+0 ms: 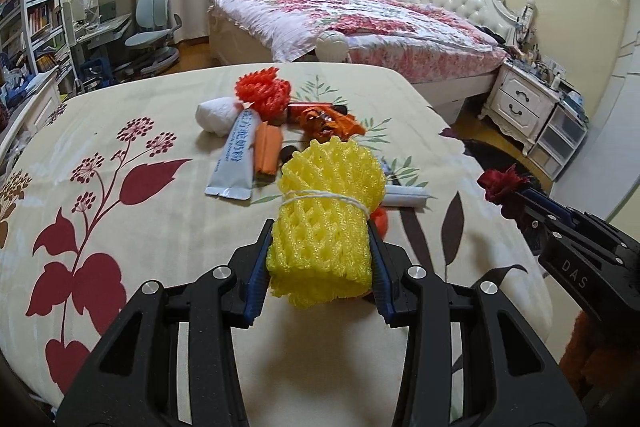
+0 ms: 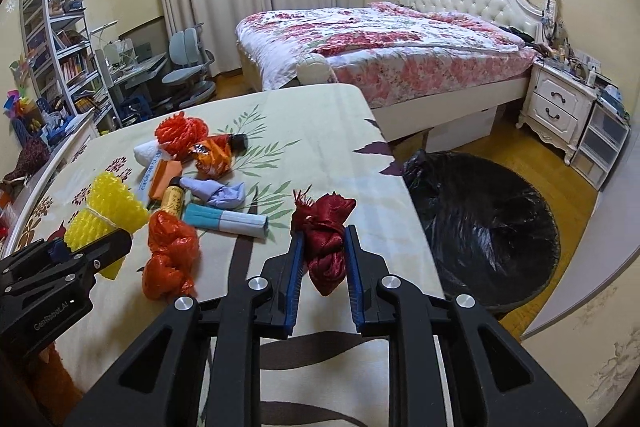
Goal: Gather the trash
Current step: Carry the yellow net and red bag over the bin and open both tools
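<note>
Item one: dark red knotted mesh net bundle [image 2: 326,247], pinched in your right gripper [image 2: 323,259] jaws, lifted above the desk [image 2: 320,131] edge. Item two: yellow foam fruit net tied with white string [image 1: 326,223], squeezed between your left gripper [image 1: 320,259] jaws. Remaining on the floral desk cloth: orange mesh bundle [image 2: 170,259], wrappers, tubes. Black-lined round bin [image 2: 488,227] sits on the floor beside the desk; carry both loads over its opening before you release them.

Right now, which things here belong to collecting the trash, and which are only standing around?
For the job: yellow foam net, dark red mesh, orange mesh, foil packet, black bin bag.
Just there: bed, desk chair, bookshelf.
</note>
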